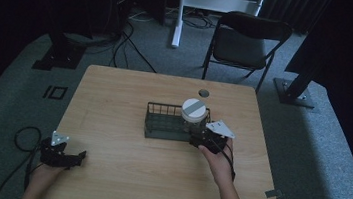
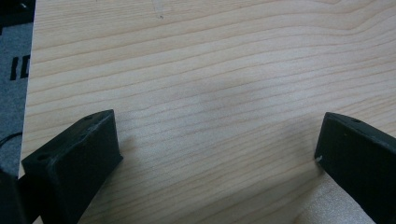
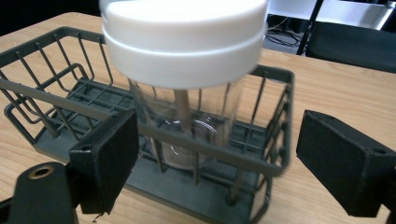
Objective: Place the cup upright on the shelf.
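High view
Bench: pale wood, with a round hole near its far edge.
Basket: dark wire, oblong, standing at the middle of the bench.
Jar: clear glass with a white lid, upright inside the right end of the basket.
Right tongs: held at the basket's near right corner, just before the jar, with a grey plate on top.
Left tongs: low at the bench's near left edge, well apart from the basket, cable trailing to the floor.
Chair: black, folding, on the carpet beyond the bench.

Left gripper view
Left tongs: jaws spread wide, bare wood grain between them, gripping nothing.
Bench edge: at the left, with grey carpet beside it.

Right gripper view
Right tongs: jaws wide open on either side of the basket's end, holding nothing.
Jar: upright behind the basket's near rail, its white lid rising above the rim; apart from both jaws.
Basket: its left part holds nothing but its own wire floor.
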`<control>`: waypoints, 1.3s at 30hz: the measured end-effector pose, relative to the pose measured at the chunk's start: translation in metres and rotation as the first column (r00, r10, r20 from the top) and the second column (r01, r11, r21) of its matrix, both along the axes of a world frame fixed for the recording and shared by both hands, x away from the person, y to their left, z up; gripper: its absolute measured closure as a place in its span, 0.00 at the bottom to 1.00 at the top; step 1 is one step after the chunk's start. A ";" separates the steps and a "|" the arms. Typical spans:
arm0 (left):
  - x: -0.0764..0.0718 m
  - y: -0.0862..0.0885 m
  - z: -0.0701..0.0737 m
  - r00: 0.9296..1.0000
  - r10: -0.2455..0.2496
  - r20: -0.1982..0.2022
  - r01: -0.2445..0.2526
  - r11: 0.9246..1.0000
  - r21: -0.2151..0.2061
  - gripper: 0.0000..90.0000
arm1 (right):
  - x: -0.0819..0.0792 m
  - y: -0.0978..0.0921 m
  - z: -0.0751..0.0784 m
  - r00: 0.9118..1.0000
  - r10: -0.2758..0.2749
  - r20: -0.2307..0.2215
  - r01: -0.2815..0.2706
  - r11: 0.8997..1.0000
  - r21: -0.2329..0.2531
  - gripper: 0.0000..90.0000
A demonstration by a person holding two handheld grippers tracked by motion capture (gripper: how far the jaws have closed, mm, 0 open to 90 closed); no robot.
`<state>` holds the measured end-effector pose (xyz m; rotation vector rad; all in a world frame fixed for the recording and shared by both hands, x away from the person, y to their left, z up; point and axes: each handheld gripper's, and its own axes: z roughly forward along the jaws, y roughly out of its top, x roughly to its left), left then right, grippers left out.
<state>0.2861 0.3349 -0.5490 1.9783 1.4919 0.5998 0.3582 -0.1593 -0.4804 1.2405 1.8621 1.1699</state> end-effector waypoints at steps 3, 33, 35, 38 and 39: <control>0.000 0.000 0.000 1.000 0.000 0.000 0.000 1.000 0.000 0.00 | -0.005 -0.008 0.000 1.000 -0.008 0.003 0.008 1.000 0.011 0.15; 0.000 0.000 0.000 1.000 0.000 0.000 0.000 1.000 0.000 0.00 | -0.016 -0.067 -0.052 0.990 -0.086 -0.115 0.087 0.996 -0.004 0.14; 0.000 0.000 0.000 1.000 0.001 0.000 -0.001 1.000 0.000 0.00 | -0.016 -0.071 -0.056 0.988 -0.096 -0.123 0.095 0.995 -0.013 0.14; 0.000 0.000 0.000 1.000 0.000 0.000 0.000 1.000 0.000 0.00 | -0.016 -0.077 -0.061 0.983 -0.117 -0.139 0.116 0.993 -0.019 0.14; 0.000 0.000 0.000 1.000 0.000 0.000 0.000 1.000 0.000 0.00 | -0.016 -0.079 -0.062 0.982 -0.125 -0.141 0.123 0.992 -0.023 0.14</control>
